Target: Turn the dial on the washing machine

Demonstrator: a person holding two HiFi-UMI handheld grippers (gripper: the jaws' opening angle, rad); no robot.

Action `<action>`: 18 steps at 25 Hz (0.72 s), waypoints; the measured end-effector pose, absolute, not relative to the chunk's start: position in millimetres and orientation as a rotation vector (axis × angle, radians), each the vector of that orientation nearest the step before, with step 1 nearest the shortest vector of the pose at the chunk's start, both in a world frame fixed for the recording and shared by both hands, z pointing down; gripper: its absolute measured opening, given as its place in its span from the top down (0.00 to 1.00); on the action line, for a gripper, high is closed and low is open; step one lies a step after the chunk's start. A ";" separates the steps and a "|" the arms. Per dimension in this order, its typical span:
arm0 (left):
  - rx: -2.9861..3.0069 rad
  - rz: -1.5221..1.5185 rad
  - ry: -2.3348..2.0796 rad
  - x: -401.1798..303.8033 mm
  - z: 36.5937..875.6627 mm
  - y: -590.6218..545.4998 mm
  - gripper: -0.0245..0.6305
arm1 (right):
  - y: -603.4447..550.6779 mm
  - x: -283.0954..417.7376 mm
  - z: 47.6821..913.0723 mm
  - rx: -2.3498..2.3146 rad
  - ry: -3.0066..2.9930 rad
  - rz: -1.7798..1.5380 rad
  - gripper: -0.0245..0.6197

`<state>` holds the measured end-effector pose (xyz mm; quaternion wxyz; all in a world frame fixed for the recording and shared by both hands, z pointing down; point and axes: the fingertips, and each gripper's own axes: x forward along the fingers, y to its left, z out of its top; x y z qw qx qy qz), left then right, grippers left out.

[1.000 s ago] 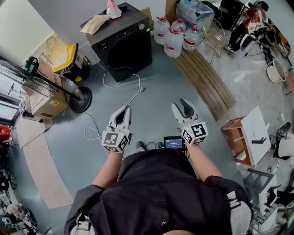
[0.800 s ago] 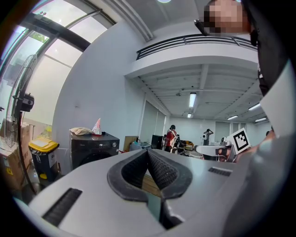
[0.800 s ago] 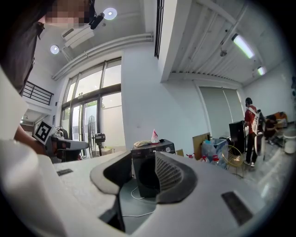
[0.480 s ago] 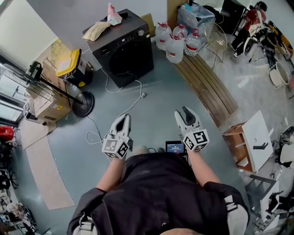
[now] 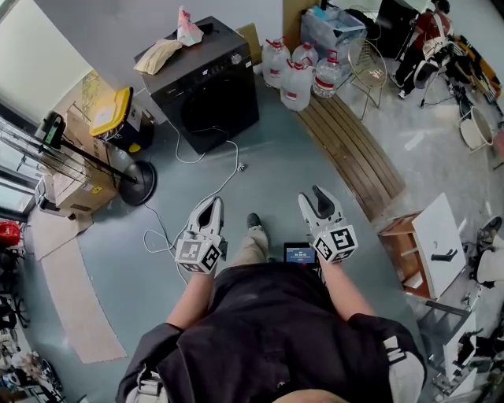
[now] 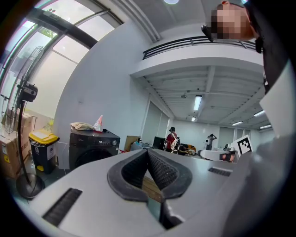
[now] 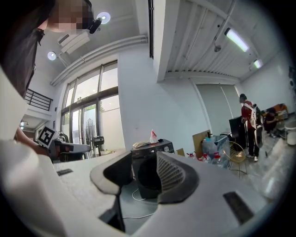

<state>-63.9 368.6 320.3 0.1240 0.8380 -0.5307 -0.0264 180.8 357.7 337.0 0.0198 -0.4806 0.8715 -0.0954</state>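
- Risk at the small round silver dial: it is tiny, so pads that bite off-centre could slip off it.
- Dark grey front-loading washing machine carries it at one top corner, by the wall, well apart from both tongs.
- Loose white floor cable lies between and could trip the person.
- Left gripper has its jaws together and empty; right gripper has them apart and empty.

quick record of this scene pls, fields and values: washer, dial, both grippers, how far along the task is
washing machine: dark front-loader, well ahead of the person
dial: round knob at the right end of the control panel, untouched
left gripper: jaws together, nothing between them, far from the machine
right gripper: jaws apart, empty, pointed towards the machine
on top of machine: beige bag, pink packet
task stage: dial not yet reached
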 end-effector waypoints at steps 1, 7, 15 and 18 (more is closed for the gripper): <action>2.445 -0.076 -1.542 -61.7 322.5 362.8 0.97 | 352.5 181.0 338.0 -1.485 2.711 -0.294 0.71; 2.474 -0.052 -1.534 -51.6 329.0 310.8 0.97 | 302.4 180.2 336.0 -1.450 2.752 -0.292 0.71; 2.512 -0.033 -1.481 -50.9 330.4 213.4 0.97 | 212.4 171.7 328.6 -1.433 2.767 -0.324 0.71; 2.512 -0.047 -1.469 -55.1 328.9 171.3 0.97 | 174.5 168.5 322.5 -1.425 2.776 -0.309 0.71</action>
